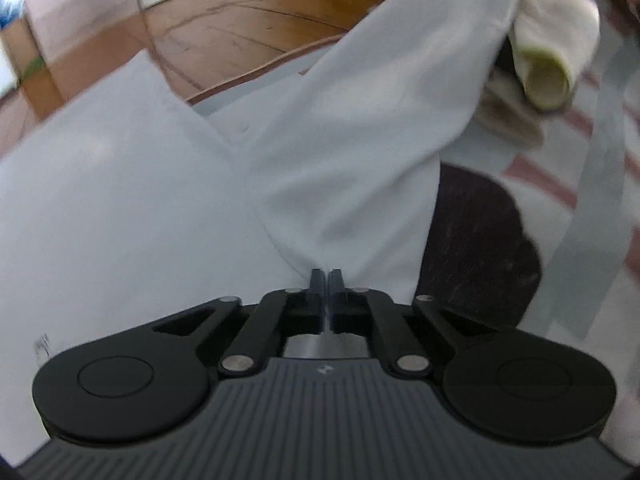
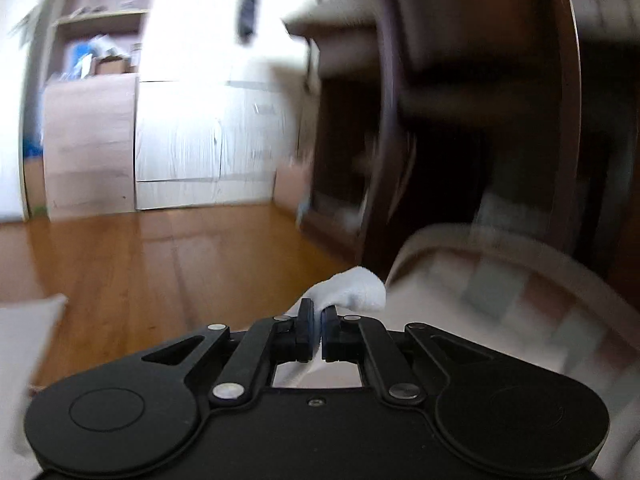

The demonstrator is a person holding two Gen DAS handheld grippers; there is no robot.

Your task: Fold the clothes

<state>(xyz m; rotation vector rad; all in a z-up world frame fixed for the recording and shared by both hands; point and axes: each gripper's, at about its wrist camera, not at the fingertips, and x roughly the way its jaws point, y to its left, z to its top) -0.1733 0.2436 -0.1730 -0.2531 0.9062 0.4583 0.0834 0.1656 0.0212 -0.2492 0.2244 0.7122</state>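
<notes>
White cotton-like garment (image 1: pixel 132 208) hangs lifted between both tools, above a striped bed cover (image 1: pixel 592 184) near the bed's edge by the wooden floor (image 1: pixel 240 28). The left gripper (image 1: pixel 325 276) has its jaws narrowed onto a bunched point of cloth; the right gripper (image 2: pixel 316 314) pinches a small white corner (image 2: pixel 352 288) the same way. It looks light, limp and prone to sagging, so hems and corners seem the best places to hold.

Wooden floor (image 2: pixel 160 256), white cabinets (image 2: pixel 200 136), open shelves (image 2: pixel 100 16)
</notes>
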